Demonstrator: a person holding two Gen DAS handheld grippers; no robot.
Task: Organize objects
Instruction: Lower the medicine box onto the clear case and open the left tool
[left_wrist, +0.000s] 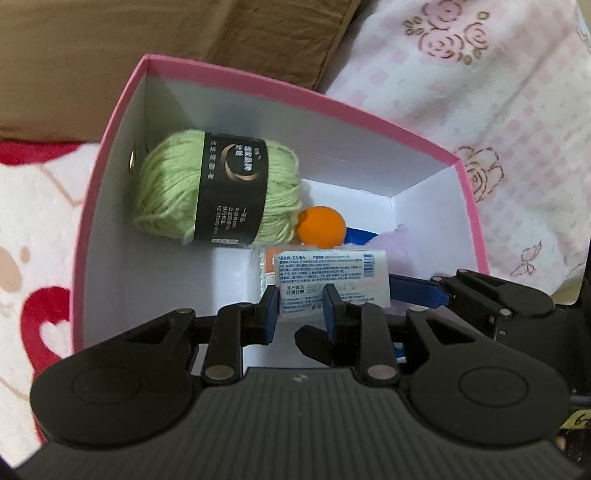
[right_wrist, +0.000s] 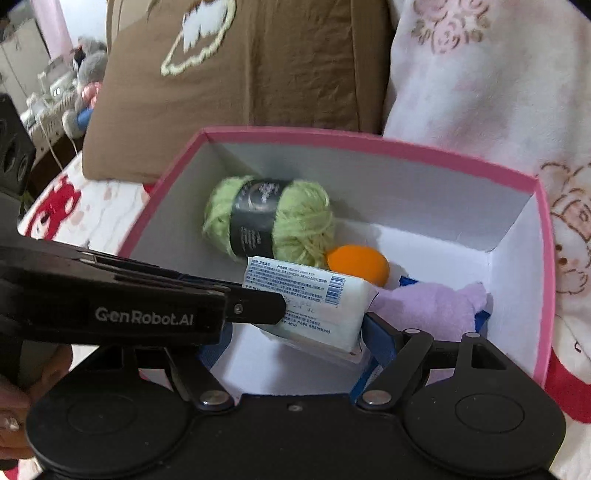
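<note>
pink box (left_wrist: 122, 155): open, white inside | green yarn skein (left_wrist: 218, 188): black band, on its side, beyond the fingers (left_wrist: 268, 314) | orange ball (left_wrist: 321, 227): touching skein | white wipes pack (right_wrist: 314, 302): label up, tilted, just ahead of fingers | lilac cloth (right_wrist: 436, 306): beside pack

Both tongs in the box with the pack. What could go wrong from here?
1. Left tongs pinch only the pack's edge; it may slip.
2. Right tongs crowd the same spot inside the box; they could knock together.
3. Pack hangs tilted near the ball; dropped, it may land on it.
</note>
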